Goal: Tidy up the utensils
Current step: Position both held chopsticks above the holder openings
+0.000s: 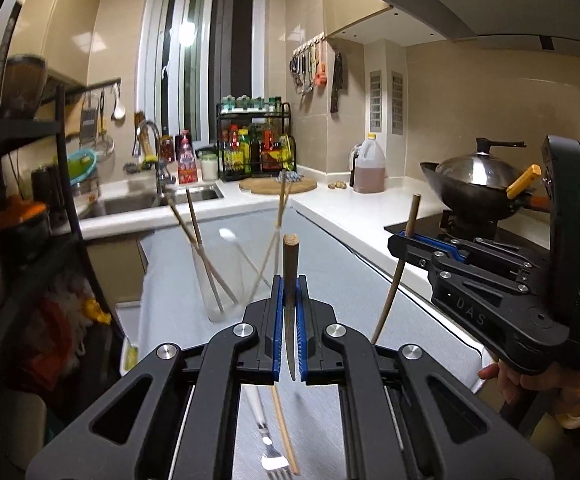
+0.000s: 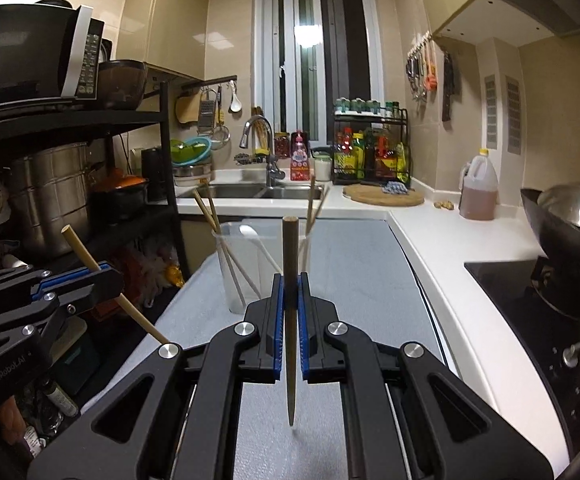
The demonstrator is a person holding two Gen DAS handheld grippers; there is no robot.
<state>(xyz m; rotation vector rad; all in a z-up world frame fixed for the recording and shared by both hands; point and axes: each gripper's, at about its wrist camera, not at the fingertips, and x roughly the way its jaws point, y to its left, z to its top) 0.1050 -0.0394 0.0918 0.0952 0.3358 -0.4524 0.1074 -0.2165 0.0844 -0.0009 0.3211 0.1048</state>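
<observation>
Each gripper is holding one chopstick. The left gripper (image 1: 290, 292) has its fingers (image 1: 277, 312) clamped on a light chopstick (image 1: 290, 264), which is standing nearly upright with its blunt end at 12 o'clock and its tip pointing down toward the surface. In the right wrist view this same gripper is appearing at 9 o'clock, with the stick slanting through it. The right gripper (image 2: 290, 296) has its fingers (image 2: 277, 312) closed on a darker chopstick (image 2: 290, 264), also held upright, its tapered tip hanging just above the grey surface (image 2: 362, 264).

Ahead of both grippers, toward 12 o'clock, a clear cup (image 2: 245, 272) is standing on the surface. It is containing several chopsticks (image 2: 209, 212) leaning toward 11 o'clock, others leaning toward 1 o'clock, and a white spoon (image 2: 249, 234).

In the left wrist view, a fork (image 1: 269, 448) and a loose chopstick (image 1: 283, 432) are lying on the surface at 6 o'clock, below the fingers and just beside each other.

Further out, a sink (image 2: 257, 191) is sitting at 12 o'clock, a round cutting board (image 2: 382, 196) at 1 o'clock, and a lidded wok (image 2: 570, 216) at 3 o'clock.
</observation>
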